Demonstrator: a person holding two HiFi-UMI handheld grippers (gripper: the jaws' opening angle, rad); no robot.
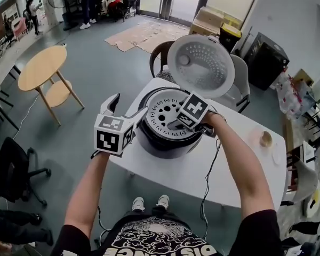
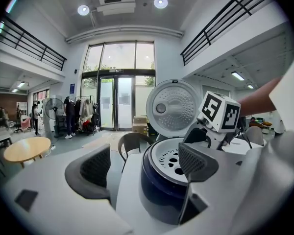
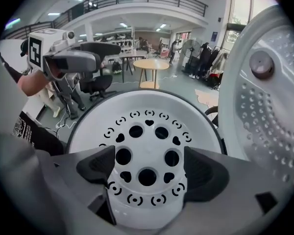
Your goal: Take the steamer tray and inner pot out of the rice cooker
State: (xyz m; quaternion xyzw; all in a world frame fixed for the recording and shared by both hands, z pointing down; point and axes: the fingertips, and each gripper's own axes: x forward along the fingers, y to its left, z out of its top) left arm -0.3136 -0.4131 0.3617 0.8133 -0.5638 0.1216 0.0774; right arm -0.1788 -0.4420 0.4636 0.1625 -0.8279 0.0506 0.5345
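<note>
The dark rice cooker stands on the white table with its lid swung up and back. The white perforated steamer tray sits in the top of the pot; the inner pot below it is hidden. My left gripper is open just left of the cooker, its fingers level with the rim and holding nothing. My right gripper is open low over the tray's right side. In the right gripper view, the tray fills the space between the spread fingers of that gripper.
A dark chair stands behind the cooker. A small cup rests at the table's right end, and a cable hangs off the front edge. A round wooden table and an office chair are to the left.
</note>
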